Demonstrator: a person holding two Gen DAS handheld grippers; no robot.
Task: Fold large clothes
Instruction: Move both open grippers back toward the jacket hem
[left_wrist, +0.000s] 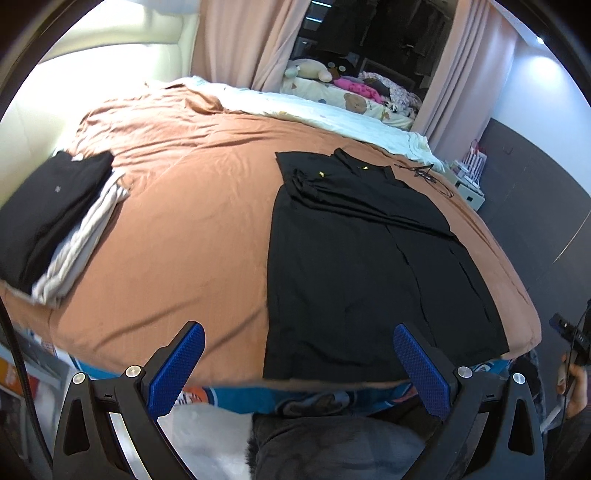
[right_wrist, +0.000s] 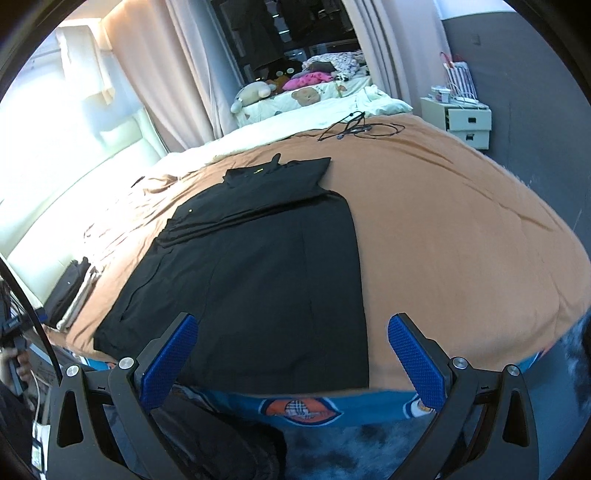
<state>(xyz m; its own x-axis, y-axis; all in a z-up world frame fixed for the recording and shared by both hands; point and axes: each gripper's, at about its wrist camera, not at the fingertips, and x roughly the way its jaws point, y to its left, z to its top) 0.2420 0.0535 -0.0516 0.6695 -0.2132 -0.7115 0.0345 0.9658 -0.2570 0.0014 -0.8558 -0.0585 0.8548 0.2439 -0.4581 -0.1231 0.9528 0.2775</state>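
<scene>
A large black garment (left_wrist: 354, 258) lies flat on the orange bedspread (left_wrist: 192, 229), sides folded in to a long strip, hem at the near bed edge. It also shows in the right wrist view (right_wrist: 266, 273). My left gripper (left_wrist: 299, 354) is open and empty, held above the hem's left corner. My right gripper (right_wrist: 291, 350) is open and empty, held above the hem's right part. Neither touches the cloth.
A stack of folded clothes, black on grey (left_wrist: 55, 221), sits at the bed's left edge. A black cable (right_wrist: 354, 129) lies on the far part of the bed. Pillows and plush toys (right_wrist: 258, 92) are beyond. A white drawer unit (right_wrist: 461, 122) stands at the right.
</scene>
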